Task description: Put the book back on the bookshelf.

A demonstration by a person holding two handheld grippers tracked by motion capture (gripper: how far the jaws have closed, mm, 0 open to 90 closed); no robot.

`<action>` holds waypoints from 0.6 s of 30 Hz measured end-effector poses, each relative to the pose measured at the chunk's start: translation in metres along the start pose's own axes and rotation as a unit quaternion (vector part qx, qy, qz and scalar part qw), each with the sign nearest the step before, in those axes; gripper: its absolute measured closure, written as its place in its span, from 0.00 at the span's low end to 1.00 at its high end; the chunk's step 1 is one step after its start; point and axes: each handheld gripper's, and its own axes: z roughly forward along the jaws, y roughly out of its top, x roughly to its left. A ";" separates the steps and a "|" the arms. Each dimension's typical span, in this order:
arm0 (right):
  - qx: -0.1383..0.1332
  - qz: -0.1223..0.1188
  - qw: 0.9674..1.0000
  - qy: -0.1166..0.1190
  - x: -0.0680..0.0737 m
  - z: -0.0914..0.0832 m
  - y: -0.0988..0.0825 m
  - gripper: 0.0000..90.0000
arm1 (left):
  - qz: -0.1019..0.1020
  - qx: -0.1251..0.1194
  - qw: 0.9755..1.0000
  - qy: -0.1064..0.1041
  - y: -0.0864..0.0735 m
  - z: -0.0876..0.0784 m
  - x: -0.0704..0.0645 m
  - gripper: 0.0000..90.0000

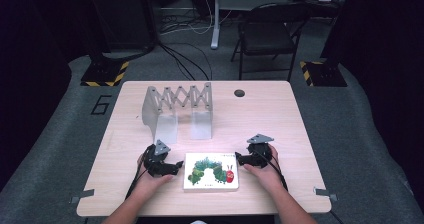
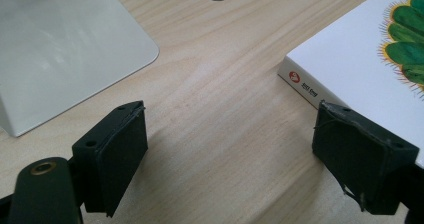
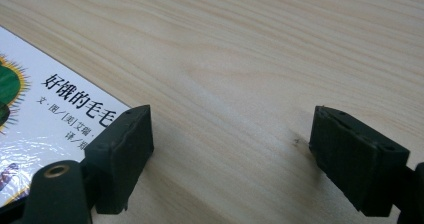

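Note:
A white picture book (image 1: 211, 171) with a green caterpillar on its cover lies flat near the table's front edge. My left gripper (image 1: 176, 166) rests on the table just left of the book, open, with bare wood between its jaws; in the left gripper view (image 2: 230, 159) the book's corner (image 2: 350, 69) lies beside the right-hand jaw. My right gripper (image 1: 238, 159) sits at the book's upper right corner, open as well. The right gripper view (image 3: 232, 149) has the book's printed cover (image 3: 55, 109) behind the left-hand jaw and nothing between the pads.
A grey metal expanding rack (image 1: 178, 109) with flat upright plates stands behind the book on the wooden table (image 1: 280, 119); one plate (image 2: 65, 49) is close in the left gripper view. A round hole (image 1: 239, 93) marks the table's far side. A folding chair (image 1: 270, 34) stands beyond.

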 end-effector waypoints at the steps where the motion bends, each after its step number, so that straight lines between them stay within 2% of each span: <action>1: 0.000 0.000 1.000 0.000 0.000 0.000 0.000 0.19 | 0.000 0.000 1.000 0.000 0.000 0.000 0.000 0.16; 18: 0.000 0.002 1.000 0.000 0.000 0.000 0.000 0.19 | -0.004 -0.002 1.000 0.004 0.000 0.000 -0.001 0.16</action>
